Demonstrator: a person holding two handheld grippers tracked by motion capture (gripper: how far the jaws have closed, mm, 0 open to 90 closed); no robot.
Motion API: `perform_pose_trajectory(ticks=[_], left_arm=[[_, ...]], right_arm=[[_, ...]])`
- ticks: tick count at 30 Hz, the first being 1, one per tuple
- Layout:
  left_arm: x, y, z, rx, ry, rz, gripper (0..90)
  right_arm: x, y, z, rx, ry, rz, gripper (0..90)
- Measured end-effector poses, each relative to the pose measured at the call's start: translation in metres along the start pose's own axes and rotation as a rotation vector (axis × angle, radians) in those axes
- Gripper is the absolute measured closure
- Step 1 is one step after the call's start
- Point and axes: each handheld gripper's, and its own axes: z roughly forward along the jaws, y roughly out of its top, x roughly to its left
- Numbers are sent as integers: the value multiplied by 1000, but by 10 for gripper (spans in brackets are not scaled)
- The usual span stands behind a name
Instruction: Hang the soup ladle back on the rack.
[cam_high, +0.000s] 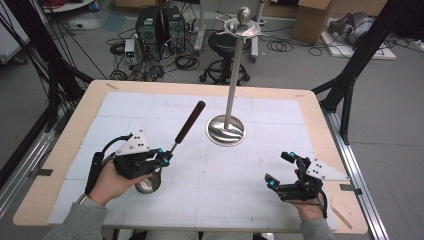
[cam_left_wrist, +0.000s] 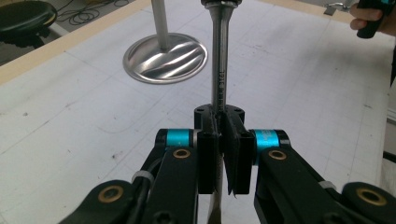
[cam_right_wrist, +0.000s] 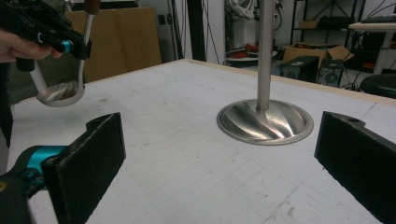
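A ladle (cam_high: 190, 121) with a steel bowl and a dark brown handle hangs tilted above the white mat, handle pointing up and away. My left gripper (cam_high: 167, 156) is shut on its thin steel shaft (cam_left_wrist: 219, 60), just above the bowl (cam_high: 148, 184). In the right gripper view the ladle bowl (cam_right_wrist: 60, 95) floats at upper left under the left gripper (cam_right_wrist: 81, 46). A tall steel stand (cam_high: 231, 85) with a round base (cam_high: 226, 131) and a hooked ring on top rises at the table's middle back. My right gripper (cam_high: 278, 169) rests low at the front right, open and empty, facing the stand base (cam_right_wrist: 265, 122).
The wooden table (cam_high: 65, 150) carries a white gridded mat. Behind it on the floor are a black stool (cam_high: 225, 47), computer towers (cam_high: 160, 25), cables and cardboard boxes (cam_high: 312, 20). Black frame posts (cam_high: 350, 75) stand at both sides.
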Motion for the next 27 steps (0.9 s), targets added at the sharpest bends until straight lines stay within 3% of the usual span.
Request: perform_pose_trajectory(ticks=[8, 19, 24, 27], left_arm=[[4, 11, -2, -58, 17, -32, 842], [9, 29, 4, -81, 24, -35, 842], [12, 35, 5, -114, 22, -37, 842], [14, 39, 6, -105, 22, -28, 842]], right_arm=[[0, 0, 0, 0, 0, 6, 6], [0, 0, -1, -7, -1, -1, 7], [0, 1, -1, -8, -1, -4, 6], [0, 1, -1, -8, -1, 0, 6]])
